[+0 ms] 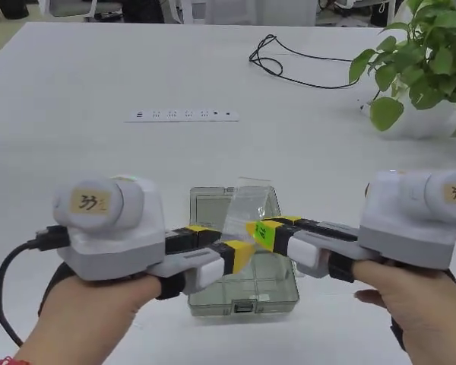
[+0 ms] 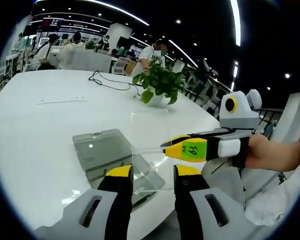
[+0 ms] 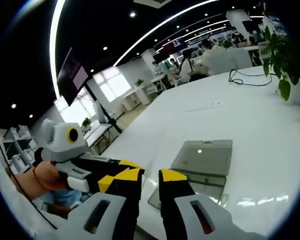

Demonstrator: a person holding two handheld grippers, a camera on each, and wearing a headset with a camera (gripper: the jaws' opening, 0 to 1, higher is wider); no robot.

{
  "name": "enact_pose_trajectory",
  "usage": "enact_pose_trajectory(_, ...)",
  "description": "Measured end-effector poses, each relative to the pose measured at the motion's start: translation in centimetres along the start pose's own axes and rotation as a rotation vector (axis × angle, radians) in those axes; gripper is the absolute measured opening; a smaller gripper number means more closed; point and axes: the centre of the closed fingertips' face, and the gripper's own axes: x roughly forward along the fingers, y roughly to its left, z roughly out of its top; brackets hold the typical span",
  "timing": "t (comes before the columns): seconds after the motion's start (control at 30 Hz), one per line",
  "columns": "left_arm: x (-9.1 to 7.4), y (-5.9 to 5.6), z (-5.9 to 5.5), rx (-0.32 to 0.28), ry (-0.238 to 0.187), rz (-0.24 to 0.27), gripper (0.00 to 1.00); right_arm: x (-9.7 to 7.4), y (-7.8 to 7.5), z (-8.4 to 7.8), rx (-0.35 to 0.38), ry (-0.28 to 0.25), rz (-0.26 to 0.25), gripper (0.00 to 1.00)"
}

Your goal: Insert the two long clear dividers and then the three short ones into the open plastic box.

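Note:
An open smoke-tinted plastic box (image 1: 213, 303) lies on the white table, its lid (image 1: 213, 205) folded back on the far side. Over it hangs a clear plastic piece (image 1: 247, 204). My right gripper (image 1: 272, 228), coming in from the right, is shut on that clear piece (image 2: 150, 130), and its yellow tips (image 2: 182, 148) pinch the piece's right edge. My left gripper (image 1: 216, 243) is open, and the lower end of the piece sits between its spread jaws (image 2: 152, 175). The box (image 2: 97, 150) lies beyond them. Past the narrow-set jaws of the right gripper (image 3: 150, 177) I see the box (image 3: 202, 157).
A white power strip (image 1: 182, 115) lies at mid-table and a black cable (image 1: 289, 61) loops farther back. A potted plant (image 1: 425, 68) stands at the right. Beyond the table, people (image 2: 65, 47) sit in the background.

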Motion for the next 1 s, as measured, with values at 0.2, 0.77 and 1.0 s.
enact_pose_trajectory(0.2, 0.1, -0.1, 0.0, 0.001, -0.003, 0.001, 0.3, 0.2, 0.2, 0.1, 0.058, -0.013, -0.009, 0.08)
enact_pose_trajectory(0.77, -0.1, -0.5, 0.4, 0.019, -0.037, -0.022, 0.35, 0.3, 0.4, 0.3, 0.073, 0.0, -0.028, 0.07)
enact_pose_trajectory(1.0, -1.1, 0.6, -0.3, 0.093, -0.022, -0.034, 0.47, -0.1, -0.4, 0.7, 0.064, 0.015, -0.062, 0.07)
